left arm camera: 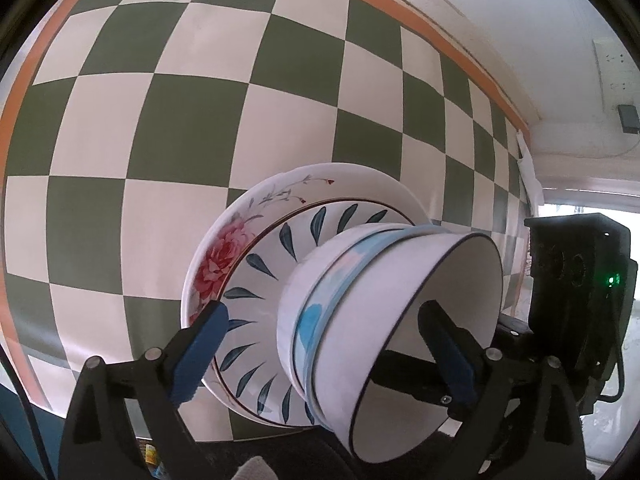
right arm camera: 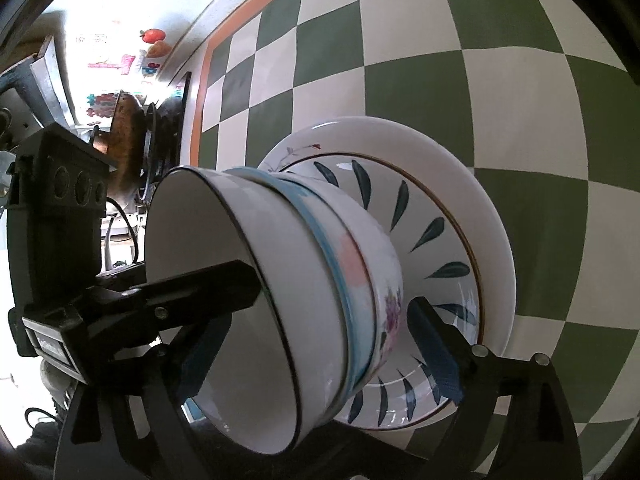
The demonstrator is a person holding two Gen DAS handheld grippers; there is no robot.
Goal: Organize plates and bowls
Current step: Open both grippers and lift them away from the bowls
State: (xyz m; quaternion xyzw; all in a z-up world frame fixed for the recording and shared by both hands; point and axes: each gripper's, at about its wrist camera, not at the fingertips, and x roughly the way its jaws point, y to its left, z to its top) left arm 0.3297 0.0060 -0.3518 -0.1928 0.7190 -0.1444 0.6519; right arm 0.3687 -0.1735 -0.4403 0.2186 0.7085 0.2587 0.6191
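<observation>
A stack of dishes stands on the green-and-white checked cloth [left arm camera: 160, 120]: a white rose plate [left arm camera: 224, 248] at the bottom, a leaf-patterned plate [left arm camera: 272, 264] on it, then three nested bowls with a black-rimmed white bowl [left arm camera: 432, 280] on top. The same stack shows in the right wrist view, with the plates [right arm camera: 440, 216] and the top bowl [right arm camera: 280, 264]. My left gripper [left arm camera: 324, 344] spans the stack, one finger [left arm camera: 200, 344] at the plate rim and one inside the top bowl. My right gripper [right arm camera: 320, 352] spans it from the opposite side the same way.
The orange border [left arm camera: 440, 36] of the cloth runs along a white wall. Pans and dark cookware [right arm camera: 136, 132] stand beyond the cloth's edge. Each gripper's black body shows in the other's view [left arm camera: 576, 280] [right arm camera: 60, 208].
</observation>
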